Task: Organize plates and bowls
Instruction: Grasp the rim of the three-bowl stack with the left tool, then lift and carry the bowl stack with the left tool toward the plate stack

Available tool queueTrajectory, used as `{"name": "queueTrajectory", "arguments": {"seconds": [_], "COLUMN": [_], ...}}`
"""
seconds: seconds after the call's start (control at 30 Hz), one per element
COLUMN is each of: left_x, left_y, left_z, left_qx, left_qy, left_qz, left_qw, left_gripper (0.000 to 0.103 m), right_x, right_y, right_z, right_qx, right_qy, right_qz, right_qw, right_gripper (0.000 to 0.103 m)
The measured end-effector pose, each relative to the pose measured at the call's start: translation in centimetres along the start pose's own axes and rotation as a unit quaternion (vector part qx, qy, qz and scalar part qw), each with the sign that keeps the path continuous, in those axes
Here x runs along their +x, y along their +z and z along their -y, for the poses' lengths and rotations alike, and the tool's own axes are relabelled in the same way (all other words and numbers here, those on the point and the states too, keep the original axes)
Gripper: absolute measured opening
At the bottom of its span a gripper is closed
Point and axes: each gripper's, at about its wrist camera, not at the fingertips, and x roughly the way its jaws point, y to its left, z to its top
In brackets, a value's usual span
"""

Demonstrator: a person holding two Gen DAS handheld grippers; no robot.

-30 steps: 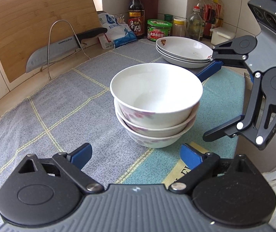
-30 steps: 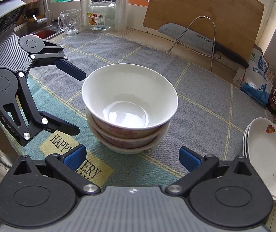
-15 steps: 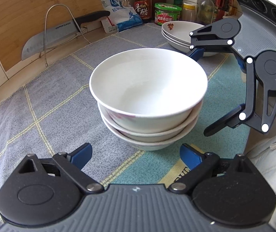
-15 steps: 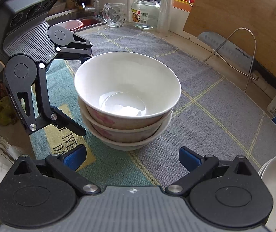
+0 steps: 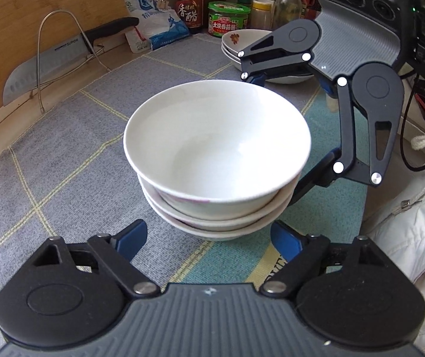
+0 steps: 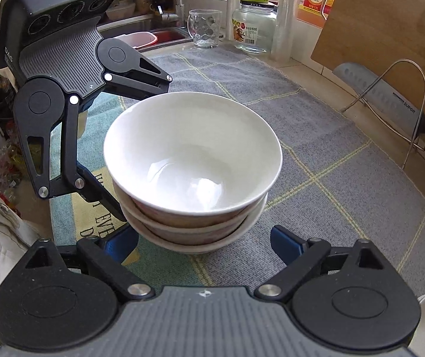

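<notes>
My left gripper and right gripper are both closing around the stack of bowls without gripping yet, bowls already nested, plates stacked at one o'clock, only moving left.

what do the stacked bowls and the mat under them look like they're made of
Stacked bowls: probably glazed ceramic or porcelain, glossy white with light reflections inside and a faint pink pattern outside. Mat: looks like woven fabric, matte grey with thin yellow grid lines and a fuzzy texture.
</notes>
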Motion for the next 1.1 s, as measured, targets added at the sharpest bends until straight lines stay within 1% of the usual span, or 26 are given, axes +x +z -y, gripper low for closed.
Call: {"name": "queueTrajectory", "arguments": {"seconds": [0.1,0.2,0.37,0.47,0.87,1.1], "left_x": [0.1,0.3,0.4,0.6,0.7,1.0], "left_y": [0.2,0.6,1.1,1.4,2.2,2.3], "left_z": [-0.7,-1.2,-1.3,-1.4,-1.5,-2.1], "left_qx": [0.017,0.036,0.066,0.071,0.083,0.081], "left_qy": [-0.018,-0.041,-0.070,-0.079,-0.101,-0.116], "left_qz": [0.001,0.001,0.003,-0.001,-0.020,-0.016], "left_qw": [0.9997,0.9985,0.9953,0.9944,0.9912,0.9899], "left_gripper": [0.087,0.086,0.081,0.081,0.082,0.084], "right_x": [0.1,0.1,0.0,-0.1,0.7,0.8], "right_y": [0.3,0.5,0.5,0.4,0.7,0.9], "right_z": [-0.2,-0.3,-0.5,-0.6,-0.3,-0.3], "right_qx": [0.003,0.011,0.026,0.028,0.026,0.025], "right_qy": [-0.003,0.000,0.001,0.003,0.014,0.015], "right_qz": [-0.008,-0.014,-0.020,-0.020,-0.021,-0.026], "right_qw": [1.000,1.000,0.999,0.999,0.999,0.999], "right_gripper": [0.096,0.092,0.088,0.086,0.086,0.086]}}
